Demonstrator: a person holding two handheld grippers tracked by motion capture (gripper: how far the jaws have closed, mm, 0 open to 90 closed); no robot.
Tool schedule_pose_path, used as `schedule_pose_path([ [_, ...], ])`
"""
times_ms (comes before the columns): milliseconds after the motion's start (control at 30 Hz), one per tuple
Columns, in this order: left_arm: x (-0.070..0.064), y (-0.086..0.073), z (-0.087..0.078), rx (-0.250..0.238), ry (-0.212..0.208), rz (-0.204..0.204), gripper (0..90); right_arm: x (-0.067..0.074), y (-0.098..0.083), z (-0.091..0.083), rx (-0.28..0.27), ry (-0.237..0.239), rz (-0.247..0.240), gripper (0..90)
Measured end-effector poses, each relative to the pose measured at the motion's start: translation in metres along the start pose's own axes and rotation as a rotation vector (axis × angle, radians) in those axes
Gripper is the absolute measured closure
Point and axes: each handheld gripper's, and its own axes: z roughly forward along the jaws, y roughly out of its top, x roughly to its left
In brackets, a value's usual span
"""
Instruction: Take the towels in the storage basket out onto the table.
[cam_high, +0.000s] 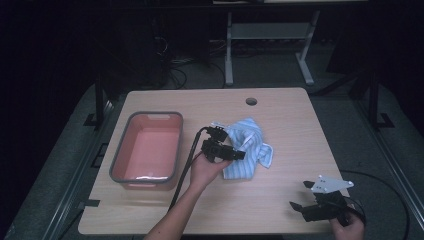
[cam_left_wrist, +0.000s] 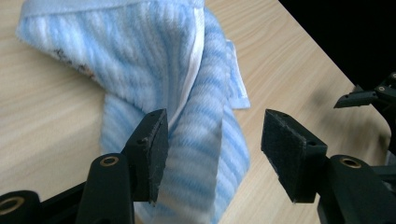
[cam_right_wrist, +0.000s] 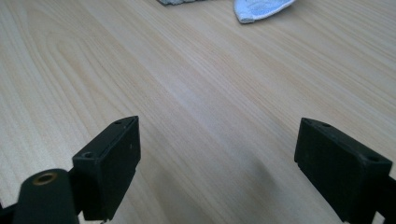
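Left gripper (cam_left_wrist: 212, 154) jaws spread, a fold of blue striped towel (cam_left_wrist: 154, 60) between them, unpinched; right gripper (cam_right_wrist: 217, 170) spread over bare table (cam_right_wrist: 196, 70), towel well apart.

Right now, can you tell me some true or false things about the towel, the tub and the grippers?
1. The towel lies inside the tub. False: it lies on the table, right of the tub.
2. The left gripper is open, with a towel fold between its jaws. True.
3. The right gripper holds the towel. False: it is open over bare table.
4. The tub is blue. False: it is pink with a grey rim.
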Motion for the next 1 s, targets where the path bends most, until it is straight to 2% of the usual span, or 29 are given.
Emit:
schedule_pose_path([
  [333,-0.002,-0.011,-0.011,-0.022,-0.024,0.012,40.3,0.001,0.001,0.001,0.004,-0.004,0.001,13.8],
  [533,-0.003,-0.020,-0.017,-0.017,-0.022,0.030,40.0,0.000,0.000,0.000,0.004,-0.007,0.000,13.8],
  [767,0.002,-0.032,-0.022,-0.026,-0.036,0.018,39.5,0.001,0.000,0.002,0.015,-0.004,-0.003,13.9],
  [933,0.002,-0.041,-0.025,-0.031,-0.035,0.026,39.2,0.002,0.001,0.003,0.015,-0.004,-0.009,13.9],
  [1000,0.002,-0.045,-0.026,-0.029,-0.050,0.021,39.2,0.002,0.001,0.004,0.016,-0.004,-0.008,13.8],
])
